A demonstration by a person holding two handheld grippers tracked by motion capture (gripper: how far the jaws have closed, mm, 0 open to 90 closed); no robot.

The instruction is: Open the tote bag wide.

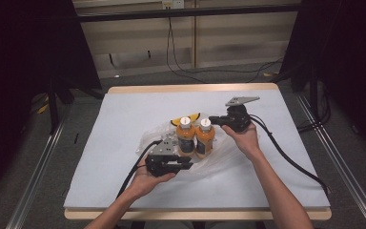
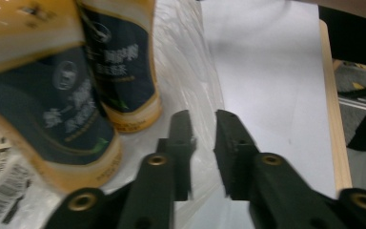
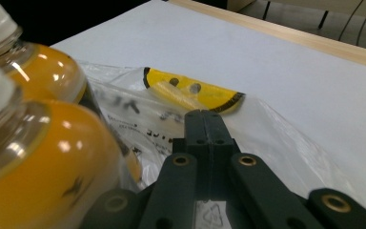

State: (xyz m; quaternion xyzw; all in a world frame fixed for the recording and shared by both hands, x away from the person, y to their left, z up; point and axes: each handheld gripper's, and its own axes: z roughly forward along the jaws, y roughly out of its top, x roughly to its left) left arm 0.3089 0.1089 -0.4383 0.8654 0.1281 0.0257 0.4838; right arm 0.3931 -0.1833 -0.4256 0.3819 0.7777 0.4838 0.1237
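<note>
Fingers (image 2: 231, 143) of left gripper (image 2: 202, 138) slightly apart beside two bottles (image 2: 76, 95); right gripper (image 3: 205, 126) fingers pressed together over plastic bag (image 3: 267, 138).

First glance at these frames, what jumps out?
Two orange bottles with white caps stand side by side mid-table on a clear plastic bag, with a yellow smiley print at the bag's far edge. The left tool, slightly open, sits just in front of the bottles. The right tool, jaws shut, is at their right, over the bag.
</note>
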